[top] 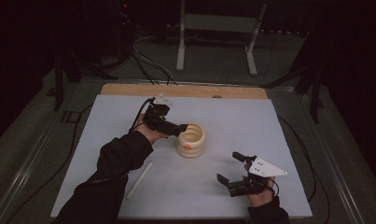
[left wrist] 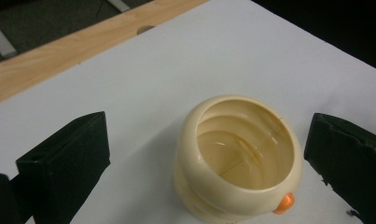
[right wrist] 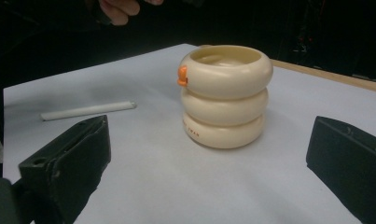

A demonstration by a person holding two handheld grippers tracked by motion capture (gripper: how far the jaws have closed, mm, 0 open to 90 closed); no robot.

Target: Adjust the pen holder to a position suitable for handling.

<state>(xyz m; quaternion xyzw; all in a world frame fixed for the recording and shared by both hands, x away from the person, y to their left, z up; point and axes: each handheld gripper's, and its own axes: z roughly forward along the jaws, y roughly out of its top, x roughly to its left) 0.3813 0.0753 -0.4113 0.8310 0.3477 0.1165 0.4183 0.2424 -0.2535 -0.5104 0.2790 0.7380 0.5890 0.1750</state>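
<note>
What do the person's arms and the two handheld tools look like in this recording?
Both forearms wear dark long sleeves. The left tool is black with two blocky black jaws, a small grey three-cornered plate on top and a dark cable trailing behind. The right tool is likewise black, topped by a larger pale three-cornered plate dotted with small holes.

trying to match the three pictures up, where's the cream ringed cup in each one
High view: the cream ringed cup stands mid-table, just right of the left claw.
Left gripper view: lower centre-right, seen from above, between the open jaws.
Right gripper view: upper centre, side on.
Shared landmark: its orange tab.
</note>
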